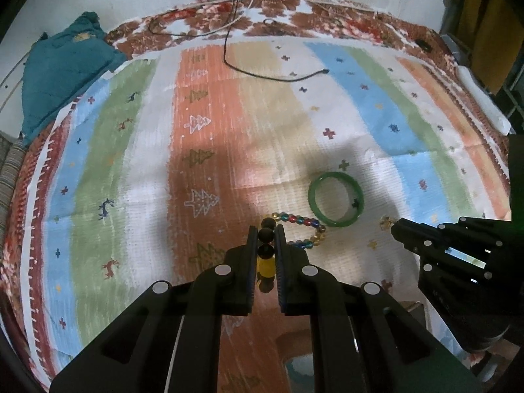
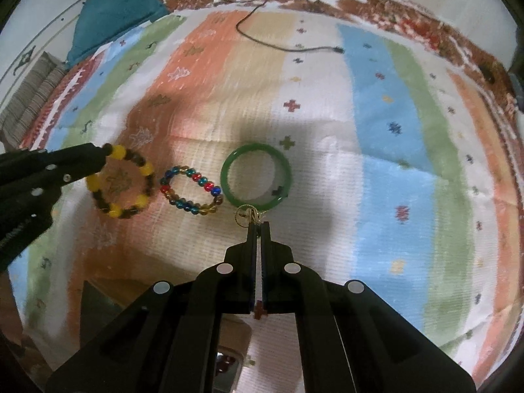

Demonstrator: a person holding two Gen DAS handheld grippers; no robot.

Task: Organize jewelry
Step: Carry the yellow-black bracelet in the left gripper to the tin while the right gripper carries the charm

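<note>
Yellow-and-dark beaded bracelet (image 2: 120, 181) at the left of the row, over the orange stripe of the striped cloth (image 2: 393, 177), pinched at its upper-left bead by the left gripper (image 1: 266, 236); seen up close in the left wrist view as black beads and one yellow bead (image 1: 265, 266) stacked between the clamped fingers. Just right of it, apart, multicoloured glass-bead bracelet (image 2: 191, 191) lying flat in a loose oval. Next along, green bangle (image 2: 255, 175), flat on the pale stripe, a small dark mark on its lower right rim. Touching or nearly touching the bangle's near edge, thin gold hoop earring (image 2: 248, 217), possibly with a small dangling charm, too fine to be sure. Right gripper (image 2: 259, 226) clenched on that earring, jaws almost together around its wire. Farther back, black cable (image 1: 249, 68) snaking across the cloth, its plug end free. Teal cushion (image 1: 62, 65) at the far left corner, over the brown patterned border.
</note>
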